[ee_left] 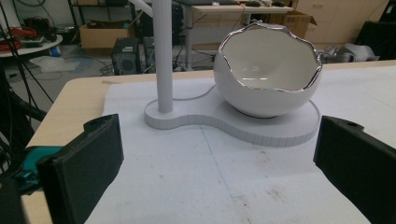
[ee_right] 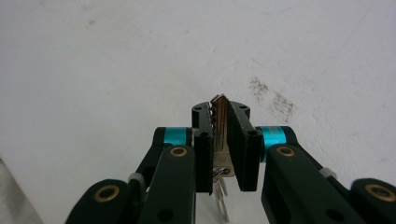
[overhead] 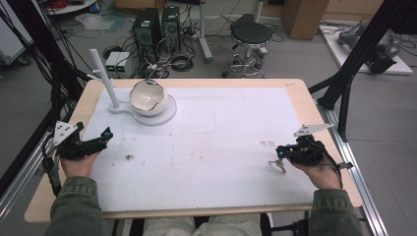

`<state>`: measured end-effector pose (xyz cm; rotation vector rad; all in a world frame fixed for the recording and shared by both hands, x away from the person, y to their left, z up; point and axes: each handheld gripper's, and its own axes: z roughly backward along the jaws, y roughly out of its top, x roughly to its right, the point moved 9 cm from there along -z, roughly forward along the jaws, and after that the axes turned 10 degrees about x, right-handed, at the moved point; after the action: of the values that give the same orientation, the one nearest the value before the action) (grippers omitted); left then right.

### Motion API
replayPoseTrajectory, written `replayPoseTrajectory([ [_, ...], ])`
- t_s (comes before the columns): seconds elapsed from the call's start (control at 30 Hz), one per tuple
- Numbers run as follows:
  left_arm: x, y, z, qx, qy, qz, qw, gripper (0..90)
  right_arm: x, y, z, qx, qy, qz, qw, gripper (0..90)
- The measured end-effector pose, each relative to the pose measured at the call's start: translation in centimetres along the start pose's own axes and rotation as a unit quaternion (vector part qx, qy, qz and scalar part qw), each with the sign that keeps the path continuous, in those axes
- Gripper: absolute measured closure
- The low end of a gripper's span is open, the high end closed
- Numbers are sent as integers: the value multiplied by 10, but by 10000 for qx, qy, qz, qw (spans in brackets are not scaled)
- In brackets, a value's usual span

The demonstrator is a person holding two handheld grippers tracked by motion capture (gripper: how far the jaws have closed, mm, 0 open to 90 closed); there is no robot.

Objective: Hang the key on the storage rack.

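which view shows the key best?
Right gripper view: the key sits close up, clamped between the right gripper's pads, teeth visible, a second key hanging below. The high view shows it as a small glint under that gripper, above the mat.

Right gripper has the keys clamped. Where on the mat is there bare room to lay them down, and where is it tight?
The white mat is bare across its middle and right, from the stand base to the right gripper holding the keys. The near strip between both hands is also free, apart from a small speck. It is crowded far left: bowl, post, open left gripper.
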<state>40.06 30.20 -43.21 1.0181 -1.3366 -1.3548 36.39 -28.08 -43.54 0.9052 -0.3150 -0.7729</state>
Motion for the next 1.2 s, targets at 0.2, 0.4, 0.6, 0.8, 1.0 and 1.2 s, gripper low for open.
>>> replayPoseTrajectory([
  [0.2, 1, -1, 0, -12, -10, -4, 10000, 19, -8, 15, 0, 322, 82, -62, 9994, 807],
  [0.4, 2, -1, 0, -20, -35, -1, 10000, 20, -19, 27, -5, 397, 219, -2, 9990, 807],
  [0.6, 2, -1, 1, -20, -46, 27, 10000, 19, -24, 37, -15, 476, 290, -48, 9984, 807],
  [0.8, 1, 1, 3, 17, -36, 89, 10000, 19, -25, 49, -24, 607, 302, -95, 9977, 807],
  [1.0, 0, 2, 4, 77, -63, 202, 9997, 19, -31, 69, -25, 703, 281, -115, 9971, 806],
  [1.2, 0, 2, 5, 110, -97, 282, 9995, 19, -37, 91, -27, 832, 238, -131, 9962, 806],
])
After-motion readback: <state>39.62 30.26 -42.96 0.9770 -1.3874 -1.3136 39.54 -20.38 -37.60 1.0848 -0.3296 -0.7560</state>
